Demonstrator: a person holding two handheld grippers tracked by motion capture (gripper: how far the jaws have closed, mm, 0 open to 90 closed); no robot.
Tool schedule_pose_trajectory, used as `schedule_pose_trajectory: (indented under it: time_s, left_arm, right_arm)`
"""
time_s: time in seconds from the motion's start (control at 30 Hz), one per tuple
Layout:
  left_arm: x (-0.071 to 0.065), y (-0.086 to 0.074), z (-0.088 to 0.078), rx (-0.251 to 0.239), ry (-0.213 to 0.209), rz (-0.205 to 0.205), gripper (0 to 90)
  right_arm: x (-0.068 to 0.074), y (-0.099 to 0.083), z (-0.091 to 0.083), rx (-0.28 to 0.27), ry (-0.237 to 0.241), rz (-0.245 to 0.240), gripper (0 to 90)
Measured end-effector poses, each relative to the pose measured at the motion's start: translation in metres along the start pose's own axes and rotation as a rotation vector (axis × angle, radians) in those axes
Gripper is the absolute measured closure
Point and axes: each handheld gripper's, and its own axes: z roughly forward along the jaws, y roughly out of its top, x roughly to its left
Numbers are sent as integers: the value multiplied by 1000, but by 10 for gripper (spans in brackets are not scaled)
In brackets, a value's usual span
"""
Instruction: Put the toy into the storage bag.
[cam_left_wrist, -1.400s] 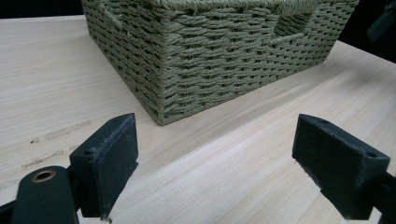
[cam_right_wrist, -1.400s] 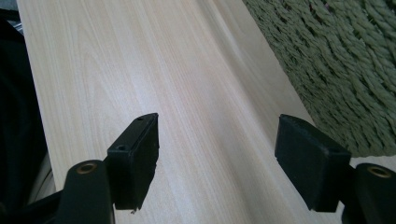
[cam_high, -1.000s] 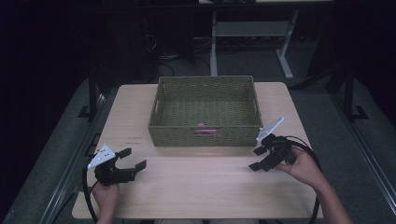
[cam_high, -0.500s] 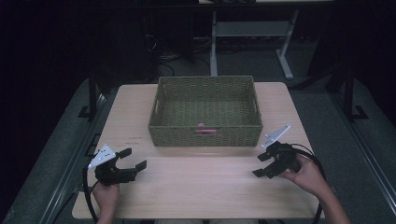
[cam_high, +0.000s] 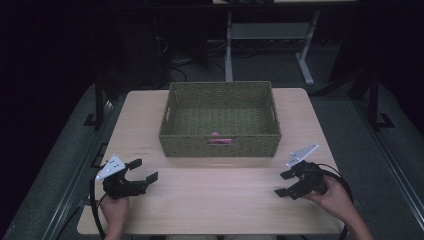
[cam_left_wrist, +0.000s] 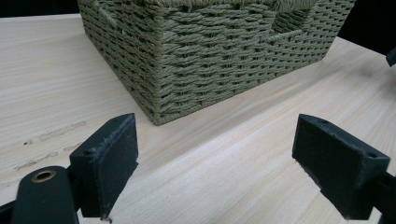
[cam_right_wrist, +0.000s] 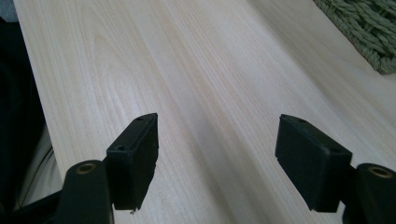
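Note:
A green woven basket (cam_high: 220, 141) stands at the middle back of the light wooden table (cam_high: 210, 195); a pink thing (cam_high: 219, 140) lies inside by its front wall. My left gripper (cam_high: 142, 170) rests low at the front left, open, jaws apart with nothing between them. In the left gripper view the basket's corner (cam_left_wrist: 159, 84) sits beyond the open jaws. My right gripper (cam_high: 283, 183) is at the front right, open and empty, pointing left over bare tabletop (cam_right_wrist: 196, 93). A bit of basket weave (cam_right_wrist: 369, 32) shows at the top right of the right gripper view.
Black cables trail from both grippers toward the front edge. A white desk frame (cam_high: 270, 35) stands on the dark floor behind the table. Bare wood lies between the two grippers, in front of the basket.
My right gripper has moved away from the basket toward the front right of the table and a little lower. The left gripper has stayed put.

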Motion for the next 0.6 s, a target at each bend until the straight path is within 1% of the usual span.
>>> schedule_pose_trajectory:
  time_s: [0.17,0.27,0.4,0.6]
  left_arm:
    - [0,0,0,0,0,0,139]
    - [0,0,0,2,0,1,139]
    - [0,0,1,1,0,1,139]
    - [0,1,1,4,3,7,139]
  right_arm:
    - [2,-7,0,-14,-2,13,295]
    - [5,-11,-1,-22,-14,16,294]
    - [9,-17,-1,-35,-14,26,293]
    - [14,-25,0,-37,-26,26,291]
